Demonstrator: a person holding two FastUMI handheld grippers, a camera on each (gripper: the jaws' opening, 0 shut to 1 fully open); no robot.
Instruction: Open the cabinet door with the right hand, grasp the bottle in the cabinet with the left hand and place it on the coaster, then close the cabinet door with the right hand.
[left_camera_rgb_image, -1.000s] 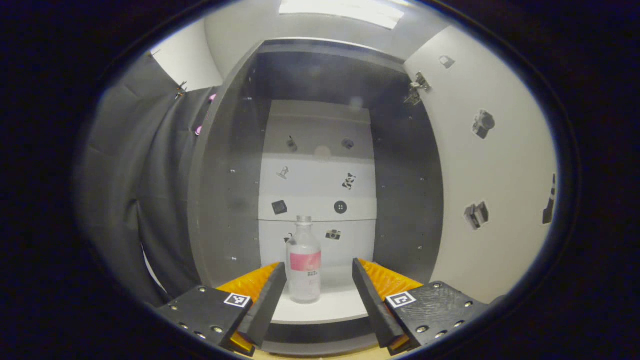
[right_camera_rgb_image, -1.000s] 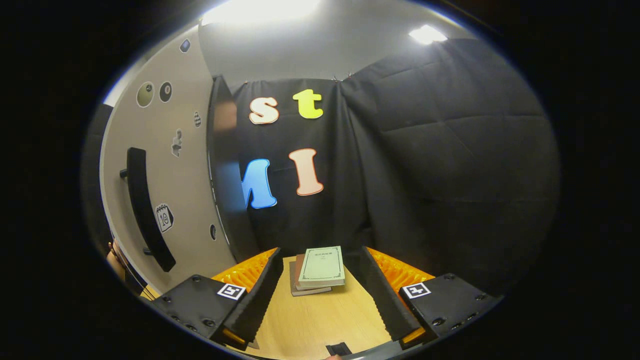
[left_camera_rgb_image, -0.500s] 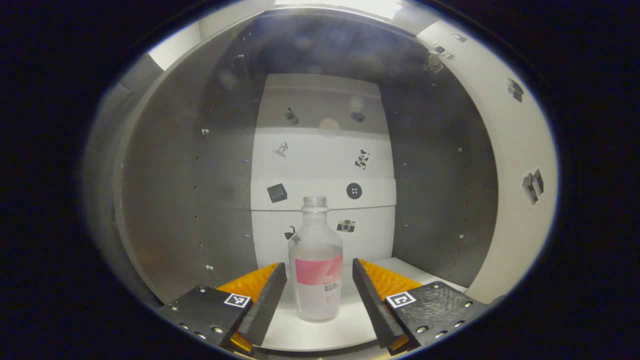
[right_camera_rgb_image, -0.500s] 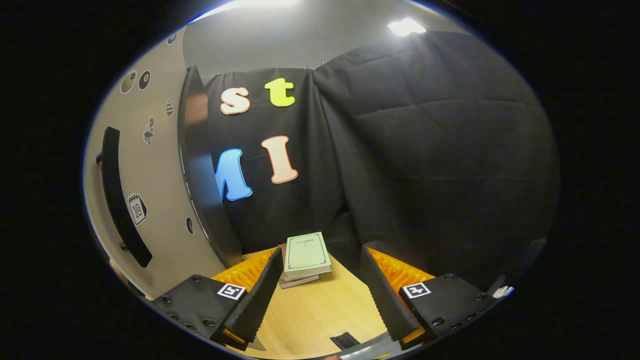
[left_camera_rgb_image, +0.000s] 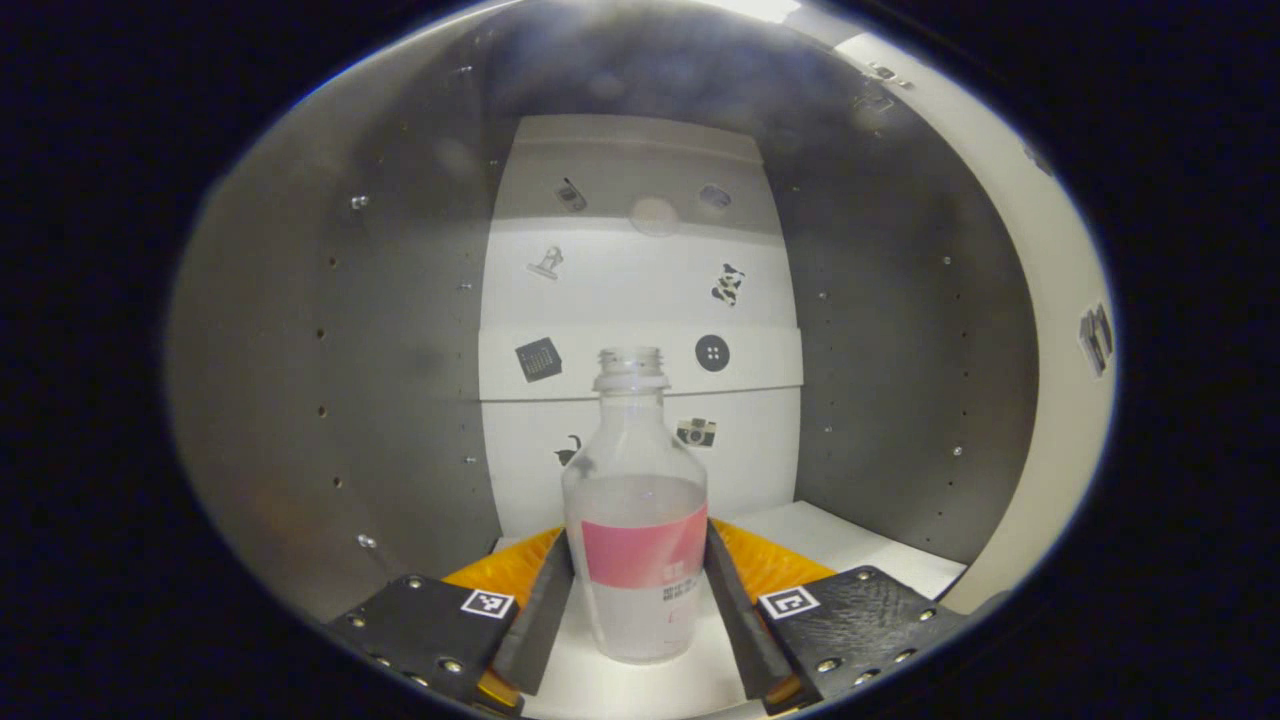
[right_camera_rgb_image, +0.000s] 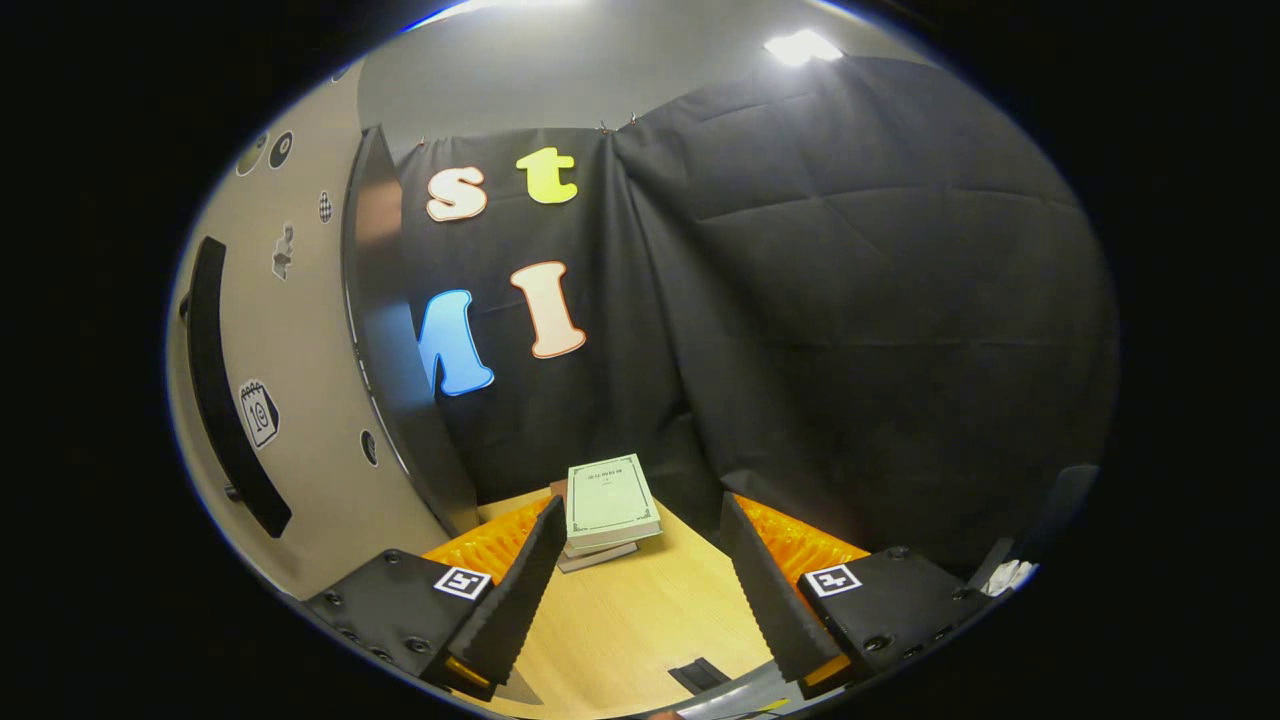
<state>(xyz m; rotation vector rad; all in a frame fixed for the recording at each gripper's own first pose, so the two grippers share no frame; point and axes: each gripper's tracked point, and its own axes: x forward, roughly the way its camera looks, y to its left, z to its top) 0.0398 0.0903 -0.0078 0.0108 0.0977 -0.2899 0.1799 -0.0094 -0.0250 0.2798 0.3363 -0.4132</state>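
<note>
L gripper (left_camera_rgb_image: 637, 590) sits inside the cabinet (left_camera_rgb_image: 380, 330), fingers either side of the bottle (left_camera_rgb_image: 636, 520) and right up against its label; can't tell if both actually press on it. Bottle stands upright on the white shelf floor (left_camera_rgb_image: 850, 545), no cap, clear w/ pink label, stickers on the back wall behind it. R gripper (right_camera_rgb_image: 640, 580) is wide open, holding nothing, over the wood table (right_camera_rgb_image: 640, 620). Stacked books (right_camera_rgb_image: 608, 505) just ahead of it; open cabinet door (right_camera_rgb_image: 300, 380) w/ black handle (right_camera_rgb_image: 225, 400) to its left.

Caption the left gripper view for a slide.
Left gripper straddles the bottle on the cabinet's white shelf, fingers at its label.
</note>
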